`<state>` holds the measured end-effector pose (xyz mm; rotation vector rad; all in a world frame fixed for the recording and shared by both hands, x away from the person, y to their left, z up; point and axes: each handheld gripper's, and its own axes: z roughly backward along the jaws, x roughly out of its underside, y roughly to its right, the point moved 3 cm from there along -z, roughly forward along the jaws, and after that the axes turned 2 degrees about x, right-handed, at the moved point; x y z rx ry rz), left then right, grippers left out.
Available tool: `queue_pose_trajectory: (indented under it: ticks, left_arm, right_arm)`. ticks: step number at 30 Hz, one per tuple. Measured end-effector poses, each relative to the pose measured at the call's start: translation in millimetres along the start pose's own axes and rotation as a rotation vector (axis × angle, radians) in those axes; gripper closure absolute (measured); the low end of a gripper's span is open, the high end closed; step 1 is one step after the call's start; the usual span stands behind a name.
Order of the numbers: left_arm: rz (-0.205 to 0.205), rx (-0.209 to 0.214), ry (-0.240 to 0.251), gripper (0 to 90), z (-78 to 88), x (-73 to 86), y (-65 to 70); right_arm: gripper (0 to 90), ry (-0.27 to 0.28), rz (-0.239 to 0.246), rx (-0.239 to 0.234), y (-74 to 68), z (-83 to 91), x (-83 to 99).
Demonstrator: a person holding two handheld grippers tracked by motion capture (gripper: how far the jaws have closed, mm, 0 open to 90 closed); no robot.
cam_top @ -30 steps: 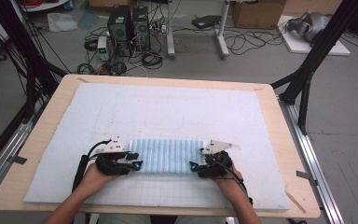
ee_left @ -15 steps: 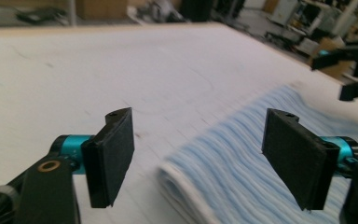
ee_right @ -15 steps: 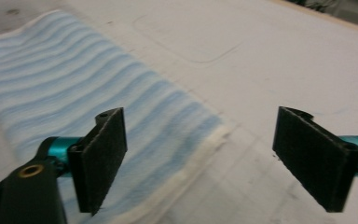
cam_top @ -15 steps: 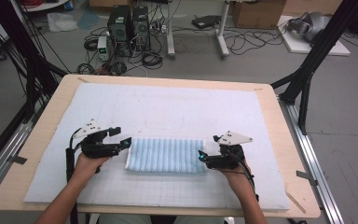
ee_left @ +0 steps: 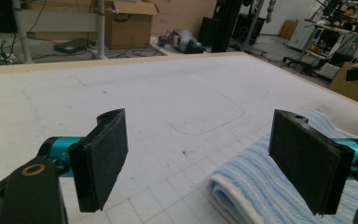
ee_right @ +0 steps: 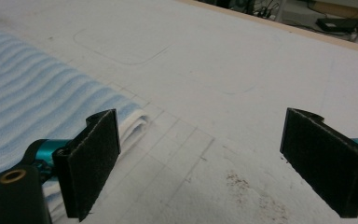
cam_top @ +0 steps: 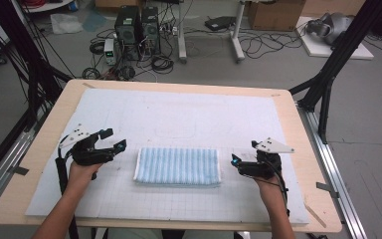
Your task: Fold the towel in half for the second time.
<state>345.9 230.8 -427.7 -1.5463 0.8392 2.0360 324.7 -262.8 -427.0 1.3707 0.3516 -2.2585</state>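
Note:
A folded blue-and-white striped towel lies flat on the white gridded mat, near its front middle. My left gripper hovers a little to the left of the towel, and its jaws have just been opening with nothing between them. In the left gripper view the towel's rolled end lies under the right pad of the gripper. My right gripper stands just off the towel's right end, its jaws also just opening and empty. The right gripper view shows the towel beyond the left pad of the gripper.
The mat covers a wooden table. A faint rounded rectangle outline is drawn on the mat behind the towel. Black frame struts stand at both table sides. Computers and cables sit on the floor beyond.
Both grippers were at the towel's two ends; they have let go, opened wide and drawn apart outward and slightly up. The towel has stayed in place.

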Motion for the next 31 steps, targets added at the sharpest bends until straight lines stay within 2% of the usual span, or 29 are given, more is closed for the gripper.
queue_pose_trajectory:
  ticks: [5, 11, 31]
  left_arm:
    - [-0.016, -0.018, -0.005, 21.1, 8.3, 3.6, -2.7]
    - [-0.03, -0.024, -0.014, 21.6, 11.9, 6.5, -2.1]
    - [-0.045, -0.033, -0.032, 23.0, 12.6, 8.7, -1.1]
  right_arm:
    - [11.1, 0.014, -0.037, 0.026, 8.8, 5.3, 1.9]
    - [11.0, 0.028, -0.047, 0.056, 11.7, 9.3, 0.7]
    - [11.0, 0.028, -0.045, 0.049, 10.4, 6.4, -0.1]
